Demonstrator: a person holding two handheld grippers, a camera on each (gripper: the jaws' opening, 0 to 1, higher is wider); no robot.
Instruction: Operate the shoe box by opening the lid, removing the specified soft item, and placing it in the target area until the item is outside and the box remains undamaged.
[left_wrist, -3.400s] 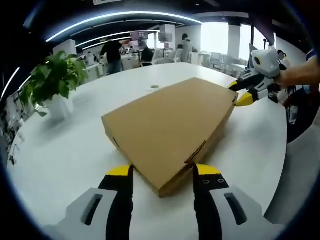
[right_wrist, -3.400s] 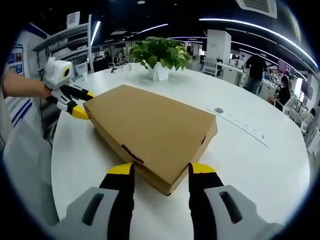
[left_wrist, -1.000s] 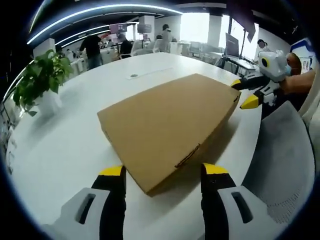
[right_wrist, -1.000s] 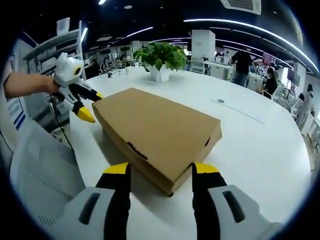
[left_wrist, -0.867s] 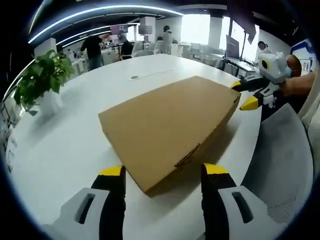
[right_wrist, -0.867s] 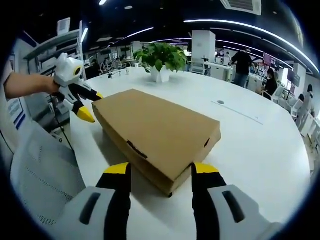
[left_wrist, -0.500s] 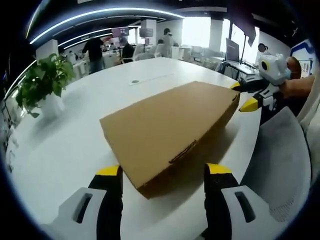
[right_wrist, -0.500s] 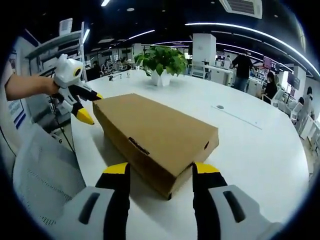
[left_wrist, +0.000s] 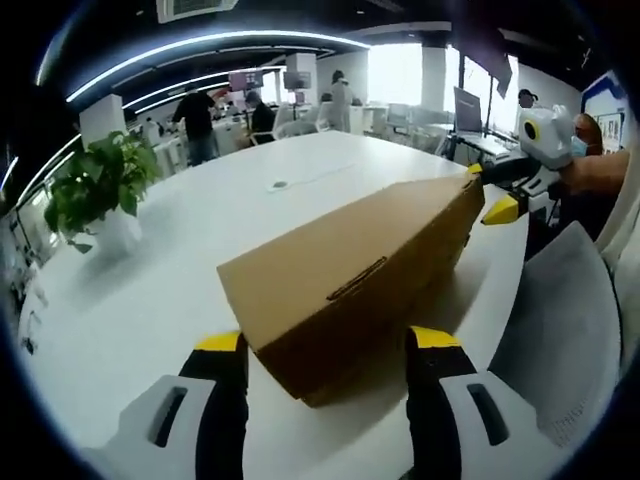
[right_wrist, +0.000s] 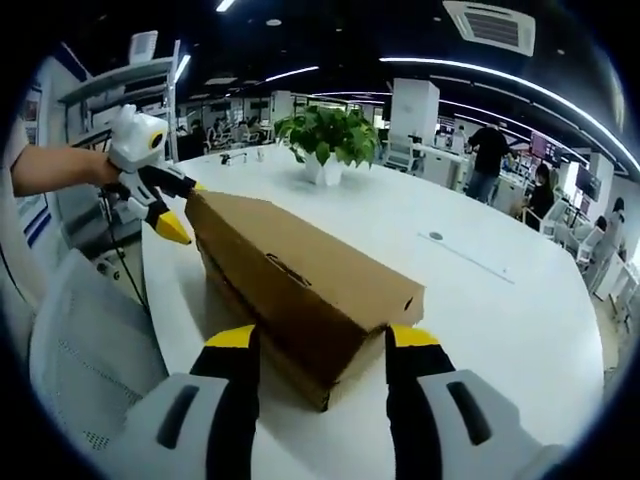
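In the left gripper view, a plant (left_wrist: 95, 190) in a white pot stands at the left on the white table (left_wrist: 150, 300). The left gripper (left_wrist: 325, 350) rises from the bottom centre, its 2 yellow-tipped jaws spread wide, 1 on each side of the near corner of the box (left_wrist: 350, 270); whether they touch it I cannot tell. The brown box fills the centre, lid shut, its top sloping toward the upper right. At the far corner, upper right, the right gripper (left_wrist: 500, 195) is held by a hand (left_wrist: 600, 172), jaws parted at the box's edge. A grey chair (left_wrist: 565, 310) sits at the lower right.

In the right gripper view, the left gripper (right_wrist: 170, 210) at upper left meets the box's (right_wrist: 300, 285) far corner, jaws apart. The plant (right_wrist: 330, 135) stands at upper centre. The right gripper (right_wrist: 318, 350) at bottom centre has 2 jaws released, straddling the near corner. The table (right_wrist: 500, 300) spreads to the right.
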